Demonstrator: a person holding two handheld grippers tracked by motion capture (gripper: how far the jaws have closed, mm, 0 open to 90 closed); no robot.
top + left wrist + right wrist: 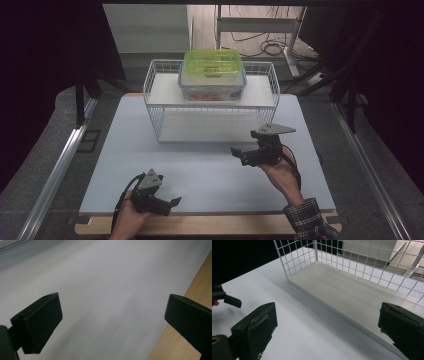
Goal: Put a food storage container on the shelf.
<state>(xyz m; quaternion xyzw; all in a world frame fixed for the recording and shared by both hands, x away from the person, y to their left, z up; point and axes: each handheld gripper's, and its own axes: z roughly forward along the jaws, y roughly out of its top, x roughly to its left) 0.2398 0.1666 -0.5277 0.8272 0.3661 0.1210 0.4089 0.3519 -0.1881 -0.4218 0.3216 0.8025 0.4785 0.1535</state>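
Two handheld grippers were in use, one per hand. The left gripper [167, 204] sat low at the near edge of the white tabletop [200, 170], held by the left hand [129, 217]. Its two jaws stood spread wide apart with nothing between them; in the left gripper view the bare white surface lay ahead of the jaws, and the wooden table edge [197, 290] ran beside one jaw.

The right gripper [239, 152] was held by the right hand [280, 172] farther forward, just short of the wire rack [150, 85]. Its two jaws were also spread wide and pinched nothing. A plaid sleeve [306, 220] covered the right wrist.

One white wire rack stood ahead of both grippers, with two shelves: a lower shelf [342, 290] resting on the tabletop, directly ahead of the right gripper and near it, and an upper shelf [165, 92]. One clear food container [212, 85] with one green lid [212, 62] rested on the upper shelf, beyond and above the right gripper and well apart from the left gripper. Neither gripper touched the rack or the container.

In the right gripper view, the left gripper's jaw tip [232, 300] appeared far off to one side.
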